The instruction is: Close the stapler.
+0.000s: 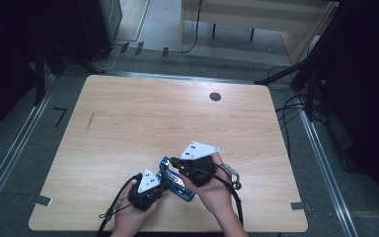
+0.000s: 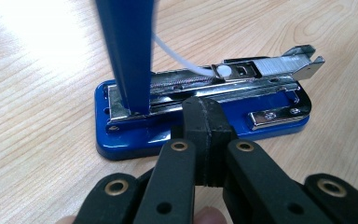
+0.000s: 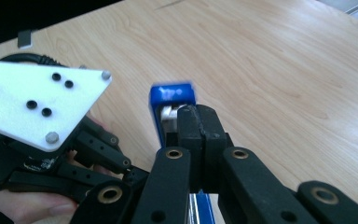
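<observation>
high view: blue stapler (image 1: 177, 181) at near table (image 1: 143, 118) edge, between both grippers.
left gripper view: left gripper (image 2: 205, 122) jaws together, pressing base (image 2: 200, 133); keep it pinned flat.
right gripper view: right gripper (image 3: 198, 123) jaws together beside raised lid (image 3: 170, 93); judge: lift slowly, mind staples.

From above I look down on the table (image 1: 128, 113); my gripper cameras sit close, both sharing the blue stapler (image 2: 205, 126).
</observation>
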`<state>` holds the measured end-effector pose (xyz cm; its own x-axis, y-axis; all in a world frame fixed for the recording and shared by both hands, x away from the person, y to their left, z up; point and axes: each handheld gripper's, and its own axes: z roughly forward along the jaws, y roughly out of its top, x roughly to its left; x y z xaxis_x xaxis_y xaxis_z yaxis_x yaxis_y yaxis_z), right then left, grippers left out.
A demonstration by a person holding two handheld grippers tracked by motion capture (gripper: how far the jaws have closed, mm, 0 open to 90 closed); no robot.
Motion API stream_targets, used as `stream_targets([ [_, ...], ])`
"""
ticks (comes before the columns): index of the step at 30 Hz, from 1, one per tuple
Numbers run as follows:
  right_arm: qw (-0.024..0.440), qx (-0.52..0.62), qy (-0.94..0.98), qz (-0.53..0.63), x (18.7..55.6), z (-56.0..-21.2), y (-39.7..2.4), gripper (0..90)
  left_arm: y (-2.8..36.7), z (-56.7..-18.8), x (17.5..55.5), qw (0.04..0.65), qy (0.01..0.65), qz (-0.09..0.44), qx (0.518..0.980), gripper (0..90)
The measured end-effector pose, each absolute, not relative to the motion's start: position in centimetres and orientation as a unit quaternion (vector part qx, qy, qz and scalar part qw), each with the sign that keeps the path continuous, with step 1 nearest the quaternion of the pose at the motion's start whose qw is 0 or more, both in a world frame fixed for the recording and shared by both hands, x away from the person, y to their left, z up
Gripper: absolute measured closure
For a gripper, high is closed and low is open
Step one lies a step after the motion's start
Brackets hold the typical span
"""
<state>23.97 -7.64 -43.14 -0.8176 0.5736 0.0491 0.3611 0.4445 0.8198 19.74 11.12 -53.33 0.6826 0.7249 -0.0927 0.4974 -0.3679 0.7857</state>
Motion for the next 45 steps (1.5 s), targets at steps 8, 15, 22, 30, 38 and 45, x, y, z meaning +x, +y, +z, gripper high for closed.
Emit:
stream_targets([
  [8, 0.127, 0.283, 0.830, 0.464, 24.2, -42.0, -7.5, 90.0, 11.1, -53.3, 19.7, 0.418, 0.373, 0.138, 0.817, 90.0],
  [15, 0.126, 0.266, 0.835, 0.465, 24.5, -41.6, -5.5, 90.0, 11.0, -53.3, 19.6, 0.416, 0.370, 0.141, 0.819, 90.0],
  [22, 0.122, 0.259, 0.841, 0.459, 24.7, -42.1, -4.1, 90.0, 11.0, -53.3, 19.7, 0.417, 0.371, 0.140, 0.818, 90.0],
  [30, 0.124, 0.260, 0.841, 0.459, 24.2, -42.4, -5.0, 90.0, 11.0, -53.3, 19.7, 0.418, 0.371, 0.141, 0.817, 90.0],
  [38, 0.126, 0.270, 0.837, 0.458, 23.6, -43.0, -6.6, 90.0, 11.0, -53.3, 19.7, 0.418, 0.372, 0.139, 0.817, 90.0],
  [45, 0.124, 0.283, 0.833, 0.460, 22.9, -43.8, -8.4, 90.0, 11.2, -53.3, 19.8, 0.421, 0.373, 0.132, 0.816, 90.0],
])
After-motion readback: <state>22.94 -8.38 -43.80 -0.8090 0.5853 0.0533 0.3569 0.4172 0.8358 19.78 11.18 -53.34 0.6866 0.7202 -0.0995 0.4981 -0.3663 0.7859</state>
